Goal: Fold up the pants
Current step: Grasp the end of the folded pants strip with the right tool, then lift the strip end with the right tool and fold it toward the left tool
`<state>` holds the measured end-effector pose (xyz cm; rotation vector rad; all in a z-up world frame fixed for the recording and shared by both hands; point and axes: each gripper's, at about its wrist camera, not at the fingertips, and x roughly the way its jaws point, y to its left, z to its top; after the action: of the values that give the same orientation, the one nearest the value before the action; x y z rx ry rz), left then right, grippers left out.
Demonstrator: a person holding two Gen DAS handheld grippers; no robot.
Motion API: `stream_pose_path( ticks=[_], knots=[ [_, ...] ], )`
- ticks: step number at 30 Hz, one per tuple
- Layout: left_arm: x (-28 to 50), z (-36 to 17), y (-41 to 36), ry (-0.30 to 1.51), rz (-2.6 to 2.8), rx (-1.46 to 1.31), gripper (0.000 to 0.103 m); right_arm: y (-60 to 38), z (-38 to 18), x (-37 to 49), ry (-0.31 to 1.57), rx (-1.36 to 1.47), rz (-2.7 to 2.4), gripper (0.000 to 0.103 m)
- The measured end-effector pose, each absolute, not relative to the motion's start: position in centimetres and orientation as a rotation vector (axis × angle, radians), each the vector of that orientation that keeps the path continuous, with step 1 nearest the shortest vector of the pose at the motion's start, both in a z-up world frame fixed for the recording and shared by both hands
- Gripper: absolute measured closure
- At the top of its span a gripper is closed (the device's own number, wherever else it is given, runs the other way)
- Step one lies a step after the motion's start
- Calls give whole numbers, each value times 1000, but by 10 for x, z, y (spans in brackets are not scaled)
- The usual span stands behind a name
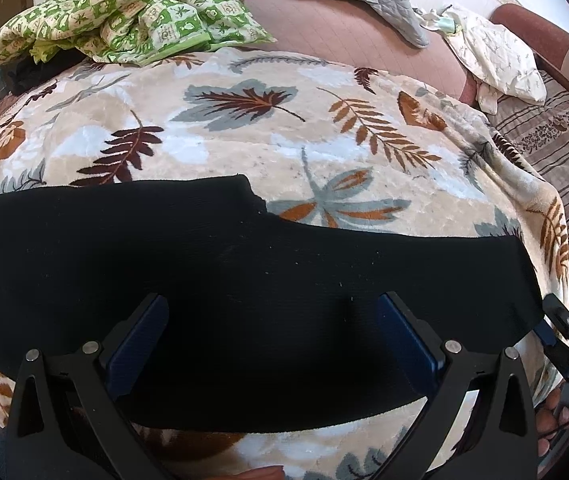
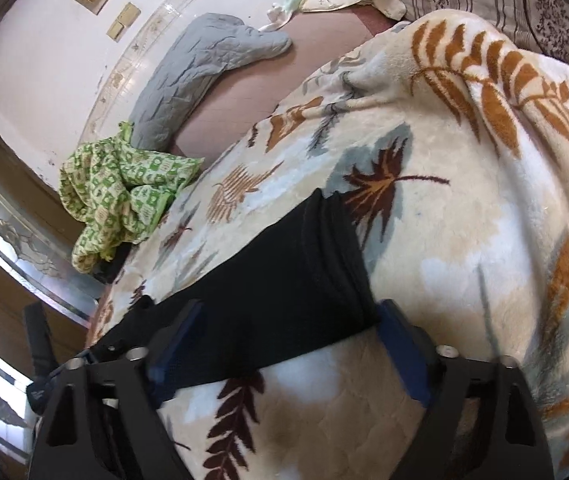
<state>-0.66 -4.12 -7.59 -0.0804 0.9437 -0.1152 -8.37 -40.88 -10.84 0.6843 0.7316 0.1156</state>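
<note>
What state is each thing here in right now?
black pants: lying flat on the leaf blanket, already folded over
leaf blanket: spread out
green quilt: crumpled
left hand-held gripper: open
right hand-held gripper: open, straddling the pants' end

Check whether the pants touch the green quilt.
Apart. The left wrist view shows bare leaf blanket between the pants and the green quilt.

black pants [image 1: 244, 280], leaf blanket [image 1: 284, 128], left gripper [image 1: 272, 344] seemingly open
</note>
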Motion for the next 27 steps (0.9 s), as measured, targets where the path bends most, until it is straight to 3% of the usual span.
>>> stream_pose_path(
  ticks=[3, 7, 9, 14, 27],
  knots=[
    [-6, -76, -41, 946, -112, -81, 0, -415, -111, -84, 733, 719, 91, 39],
    [-7, -76, -41, 945, -112, -78, 0, -410, -109, -84, 738, 681, 82, 42],
    [-6, -76, -41, 946, -111, -80, 0, -417, -112, -85, 732, 719, 73, 56],
    [-6, -76, -41, 949, -109, -77, 0, -432, -121, -88, 725, 812, 56, 74],
    [-6, -77, -41, 952, -103, -71, 0, -428, -124, -86, 720, 833, 76, 78]
  ],
)
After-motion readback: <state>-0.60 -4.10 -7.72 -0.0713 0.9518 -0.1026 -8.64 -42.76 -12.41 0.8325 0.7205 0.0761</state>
